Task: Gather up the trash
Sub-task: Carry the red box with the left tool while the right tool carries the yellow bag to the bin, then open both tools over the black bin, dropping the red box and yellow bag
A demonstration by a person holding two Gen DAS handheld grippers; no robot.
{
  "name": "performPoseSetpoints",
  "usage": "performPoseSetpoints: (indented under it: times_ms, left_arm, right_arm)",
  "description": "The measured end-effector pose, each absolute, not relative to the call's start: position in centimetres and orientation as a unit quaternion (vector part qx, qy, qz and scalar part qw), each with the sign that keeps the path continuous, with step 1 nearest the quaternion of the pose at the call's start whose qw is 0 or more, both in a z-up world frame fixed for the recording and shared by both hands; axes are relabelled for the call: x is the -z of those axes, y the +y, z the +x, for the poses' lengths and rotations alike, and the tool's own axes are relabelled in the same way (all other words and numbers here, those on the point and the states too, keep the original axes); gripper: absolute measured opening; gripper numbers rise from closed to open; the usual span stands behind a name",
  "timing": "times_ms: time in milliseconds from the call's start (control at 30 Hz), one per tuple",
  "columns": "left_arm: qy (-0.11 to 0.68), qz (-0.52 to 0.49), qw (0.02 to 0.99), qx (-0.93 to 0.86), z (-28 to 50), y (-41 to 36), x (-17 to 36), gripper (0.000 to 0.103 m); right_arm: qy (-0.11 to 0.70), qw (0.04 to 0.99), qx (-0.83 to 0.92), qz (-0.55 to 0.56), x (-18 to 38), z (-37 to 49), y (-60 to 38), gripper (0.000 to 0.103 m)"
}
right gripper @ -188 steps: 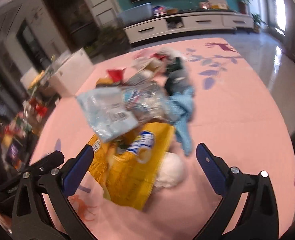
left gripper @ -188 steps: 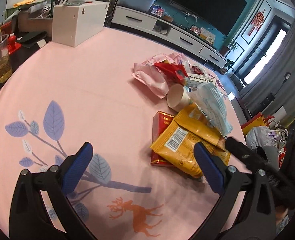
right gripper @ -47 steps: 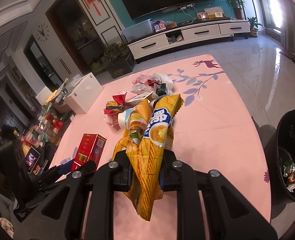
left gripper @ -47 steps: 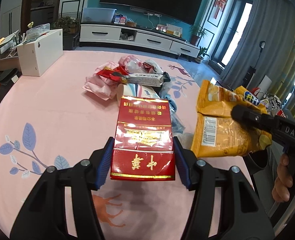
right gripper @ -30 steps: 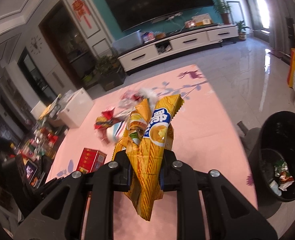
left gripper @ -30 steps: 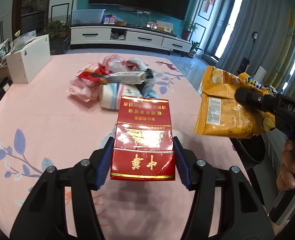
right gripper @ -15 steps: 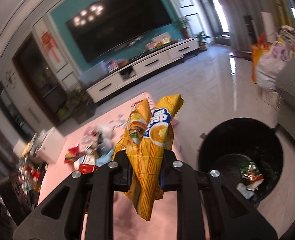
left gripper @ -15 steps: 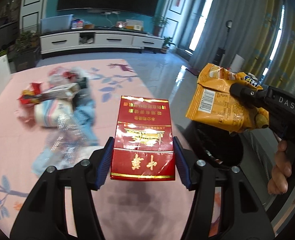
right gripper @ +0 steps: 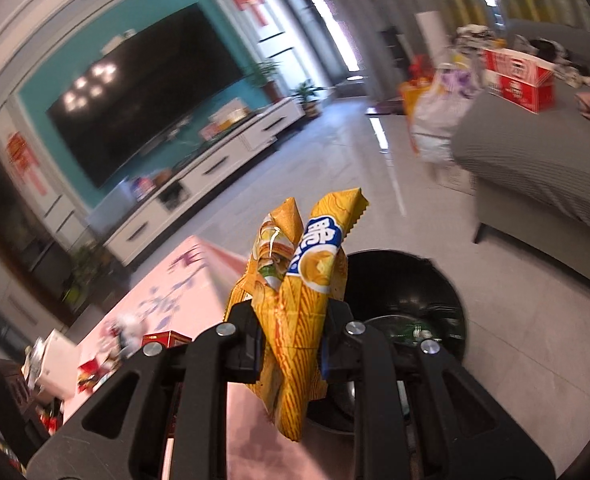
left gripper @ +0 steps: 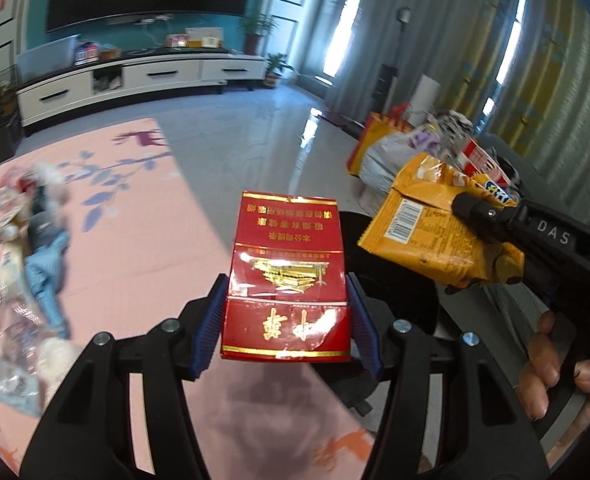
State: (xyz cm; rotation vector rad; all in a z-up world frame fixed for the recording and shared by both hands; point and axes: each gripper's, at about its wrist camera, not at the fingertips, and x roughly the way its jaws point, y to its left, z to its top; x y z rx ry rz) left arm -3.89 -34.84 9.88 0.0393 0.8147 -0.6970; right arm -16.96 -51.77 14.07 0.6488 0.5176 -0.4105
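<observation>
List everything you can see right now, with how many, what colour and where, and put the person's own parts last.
red carton: one, red with gold print, held in the left tool
snack bags: two, yellow-orange, pinched together in the right tool
trash bin: one, black, on the floor beyond the table edge, some litter inside
trash pile: several blurred wrappers, mixed colours, on the table
tablecloth: one, pink with leaf and deer print
TV: one, black, on the teal wall
TV cabinet: one, white, under the TV
sofa: one, grey, beyond the bin
left tool: black, blue pads
right tool: black
hand: one, on the right tool's handle
</observation>
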Motion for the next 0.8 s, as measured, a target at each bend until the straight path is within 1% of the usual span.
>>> performPoseSetpoints:
  times_ms: [200, 400, 533, 800]
  left_arm:
    - [0.403, 0.044, 0.837, 0.367, -3.9, -39.7, -8.8, 0.058]
    - [0.431, 0.05, 0.81, 0.395, -3.5, -42.6, -7.0, 0.058]
    - [0.451, 0.065, 0.79, 0.41, -3.8, -44.7, -5.1, 0.058]
    - [0.494, 0.062, 0.755, 0.426, -3.3, -46.4, -2.1, 0.058]
  right_arm:
    - [0.251, 0.874, 0.238, 0.341, -12.5, -17.8, -54.3, 0.021]
    - [0.273, 0.851, 0.275, 0.353, -10.8, -18.3, -56.0, 0.021]
    - [0.295, 0.84, 0.302, 0.341, -10.2, -17.8, -56.2, 0.021]
    - [0.347, 0.819, 0.331, 0.316, -8.2, -16.7, -56.5, 0.021]
